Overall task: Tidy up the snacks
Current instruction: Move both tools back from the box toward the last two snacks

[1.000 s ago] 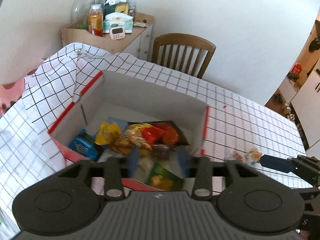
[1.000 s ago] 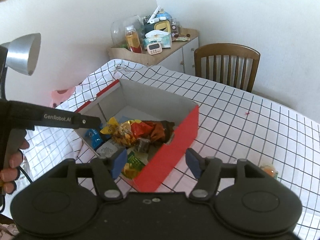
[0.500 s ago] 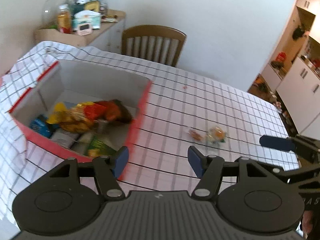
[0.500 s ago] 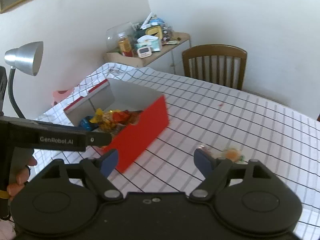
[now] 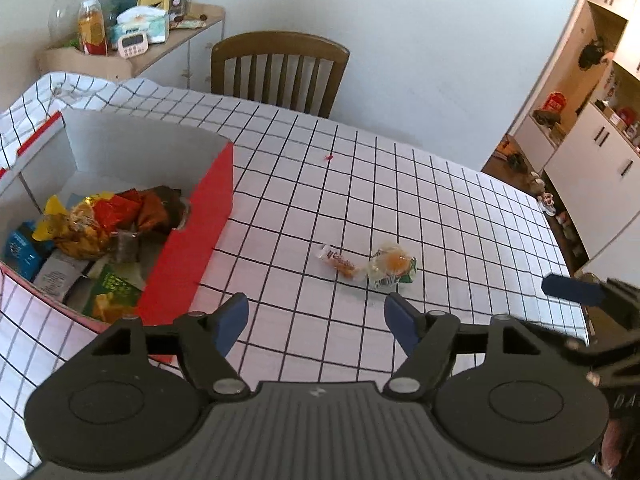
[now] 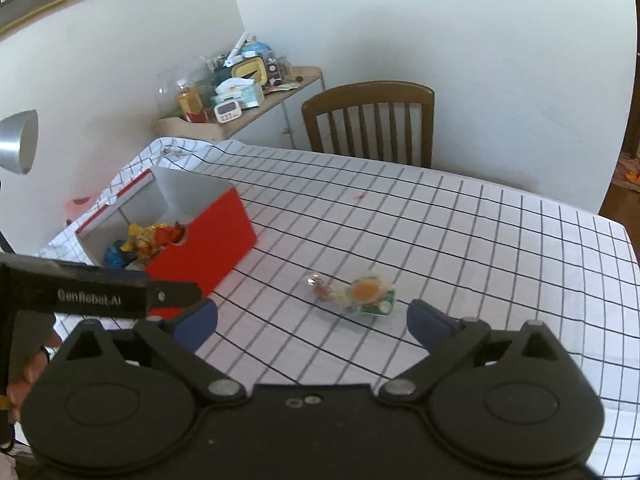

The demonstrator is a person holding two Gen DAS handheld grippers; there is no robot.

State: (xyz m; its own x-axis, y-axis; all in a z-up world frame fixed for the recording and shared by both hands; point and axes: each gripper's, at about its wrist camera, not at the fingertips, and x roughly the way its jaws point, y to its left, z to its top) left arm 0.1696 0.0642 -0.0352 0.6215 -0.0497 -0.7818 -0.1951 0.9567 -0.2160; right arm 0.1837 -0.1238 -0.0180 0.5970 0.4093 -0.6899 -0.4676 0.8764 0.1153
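Two loose snacks lie on the checked tablecloth [image 5: 440, 200] in the left wrist view: one small wrapped bar [image 5: 338, 261] and one clear packet with an orange centre [image 5: 392, 266], touching end to end. Both rest just ahead of the left gripper [image 5: 316, 316], whose jaws are spread wide with nothing between them. One red box [image 5: 200, 232] stands to the left of the snacks, well apart from them, open at the top. Inside it lie several packets, heaped together: one blue, one green and a yellow, orange and red cluster can be told; an exact count cannot. One blue fingertip of the right gripper [image 5: 572, 291] enters at the right edge. One wooden chair [image 5: 280, 68] stands at the far side of the table, and one cluttered shelf [image 5: 132, 40] stands in the corner.

In the right wrist view, the same two snacks, bar [image 6: 320, 287] and packet [image 6: 368, 294], lie between and just beyond the right gripper [image 6: 312, 320] fingers, which are spread wide and empty. One red box [image 6: 204, 240] sits to the left. The left gripper [image 6: 100, 298] body crosses the lower left. One lamp shade [image 6: 16, 140] shows at the left edge.
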